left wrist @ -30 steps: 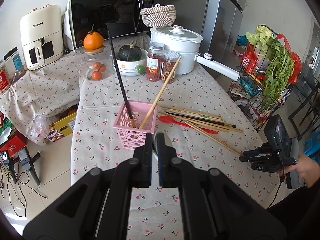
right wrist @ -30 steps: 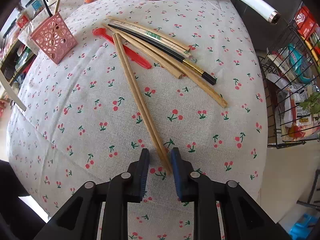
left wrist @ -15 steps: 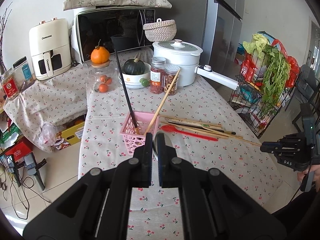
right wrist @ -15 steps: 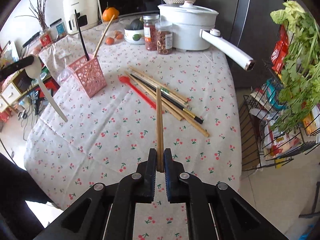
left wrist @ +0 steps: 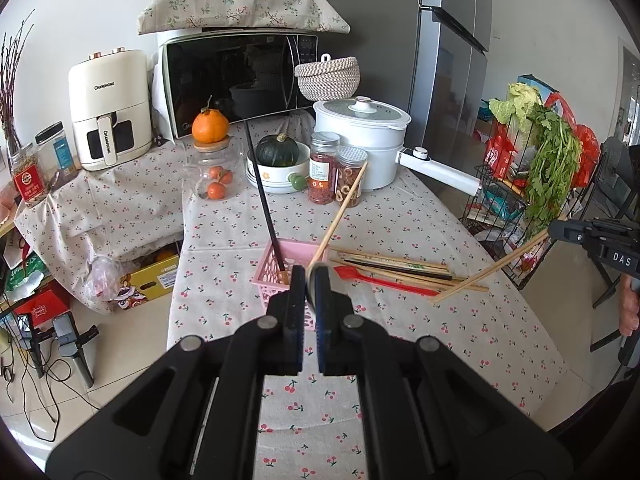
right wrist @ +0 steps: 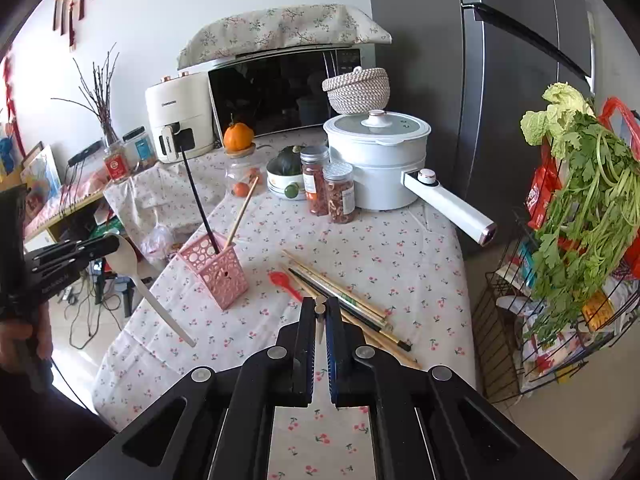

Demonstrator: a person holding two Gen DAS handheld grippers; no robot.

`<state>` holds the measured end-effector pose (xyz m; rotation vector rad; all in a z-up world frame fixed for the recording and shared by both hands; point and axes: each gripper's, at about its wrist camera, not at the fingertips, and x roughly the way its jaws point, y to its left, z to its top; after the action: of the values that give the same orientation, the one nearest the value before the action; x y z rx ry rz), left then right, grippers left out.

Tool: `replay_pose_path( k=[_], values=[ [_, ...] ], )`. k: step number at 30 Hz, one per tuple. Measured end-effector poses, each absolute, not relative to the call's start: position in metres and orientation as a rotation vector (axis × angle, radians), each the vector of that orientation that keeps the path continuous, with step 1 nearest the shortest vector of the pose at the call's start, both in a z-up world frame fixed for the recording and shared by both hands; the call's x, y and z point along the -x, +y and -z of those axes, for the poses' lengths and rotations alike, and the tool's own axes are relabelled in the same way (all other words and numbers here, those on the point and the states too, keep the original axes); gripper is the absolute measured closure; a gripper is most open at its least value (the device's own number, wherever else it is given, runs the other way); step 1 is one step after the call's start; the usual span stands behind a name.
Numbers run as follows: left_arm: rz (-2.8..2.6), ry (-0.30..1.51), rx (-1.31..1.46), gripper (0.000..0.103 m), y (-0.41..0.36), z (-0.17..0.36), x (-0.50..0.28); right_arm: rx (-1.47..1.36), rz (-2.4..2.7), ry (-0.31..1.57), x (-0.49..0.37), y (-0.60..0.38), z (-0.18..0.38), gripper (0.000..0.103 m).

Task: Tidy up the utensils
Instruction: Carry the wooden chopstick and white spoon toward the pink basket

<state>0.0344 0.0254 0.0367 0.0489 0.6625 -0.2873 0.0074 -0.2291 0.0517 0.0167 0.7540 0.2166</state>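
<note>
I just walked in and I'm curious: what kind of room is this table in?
Most likely a home kitchen or dining corner. A microwave and a tall fridge stand behind the cloth-covered table, and a white cooking pot sits on it.

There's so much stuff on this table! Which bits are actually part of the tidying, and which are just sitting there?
Part of the job:
- pink basket
- pair of wooden chopsticks in the right gripper
- pale spoon in the left gripper
- loose chopsticks
- red spoon

Just lying about:
- white pot
- microwave
- jars
- vegetables
</note>
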Motion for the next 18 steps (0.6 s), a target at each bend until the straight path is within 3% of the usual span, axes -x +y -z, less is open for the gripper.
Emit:
replay_pose_path(
  k=[13, 18],
  values=[
    [0.165, 0.404, -0.145, 0.098, 0.044, -0.091, -0.031, -0.052, -0.309, 0.627, -0.018, -0.190, -0.105, 0.098],
    [0.102, 0.412, -0.154, 0.098, 0.050, -0.087, -0.055, -0.079, -0.376, 0.573, -0.023, -0.175, -0.126, 0.098]
  ],
)
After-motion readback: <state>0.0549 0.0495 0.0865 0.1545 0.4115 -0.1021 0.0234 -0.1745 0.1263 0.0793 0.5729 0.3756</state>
